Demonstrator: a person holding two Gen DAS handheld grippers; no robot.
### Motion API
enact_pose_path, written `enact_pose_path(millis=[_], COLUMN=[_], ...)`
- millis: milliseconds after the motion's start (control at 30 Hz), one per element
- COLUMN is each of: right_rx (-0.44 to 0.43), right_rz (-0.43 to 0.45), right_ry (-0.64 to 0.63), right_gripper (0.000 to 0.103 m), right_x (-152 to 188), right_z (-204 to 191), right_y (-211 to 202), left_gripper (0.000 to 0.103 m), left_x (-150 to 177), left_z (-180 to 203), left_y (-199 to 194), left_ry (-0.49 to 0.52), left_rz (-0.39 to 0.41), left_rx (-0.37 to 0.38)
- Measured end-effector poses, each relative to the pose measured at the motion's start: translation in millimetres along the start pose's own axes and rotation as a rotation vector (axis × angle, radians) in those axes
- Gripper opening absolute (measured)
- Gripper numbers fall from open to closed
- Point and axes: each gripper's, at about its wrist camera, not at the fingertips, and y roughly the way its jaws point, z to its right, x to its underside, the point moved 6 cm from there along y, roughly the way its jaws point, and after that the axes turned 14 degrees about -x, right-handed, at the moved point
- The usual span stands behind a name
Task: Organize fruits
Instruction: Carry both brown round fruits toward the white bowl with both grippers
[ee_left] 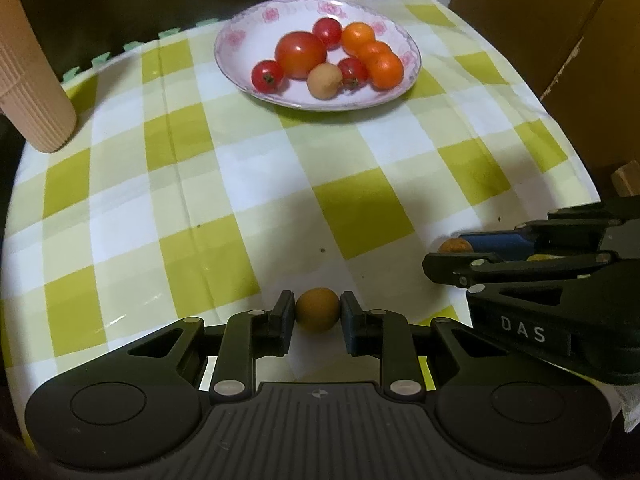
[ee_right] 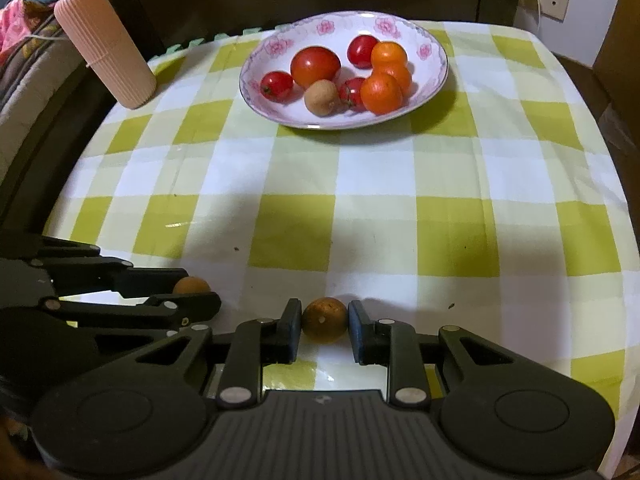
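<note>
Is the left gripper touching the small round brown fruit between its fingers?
Touching. In the left wrist view the left gripper has both pads pressed against the small round brown fruit, with no gap visible on either side.

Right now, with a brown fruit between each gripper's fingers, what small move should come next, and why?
Probably lift the left gripper with its brown fruit and carry it toward the plate. Its fingers appear pressed on the fruit, and one like it already lies there. The right gripper brackets another, contact unclear.
</note>
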Motion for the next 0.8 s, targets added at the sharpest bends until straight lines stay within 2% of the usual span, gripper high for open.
enact_pose_path(millis=[533, 800], right_rx=[-0.015, -0.007], right_rz=[0.049, 0.088], right_ry=[0.011, 0.025], right_gripper=[0.025, 0.025], right_x=[-14, -29], right_z=[-5, 0], right_y=[-7, -15], left_gripper=[0.031, 0.03], left_x=[-17, -38], left_z=[-3, -4], left_y=[-9, -19], left_ry=[-0.046, -0.059], left_rz=[0.036, 0.079], left_rx=[0.012, 0.024])
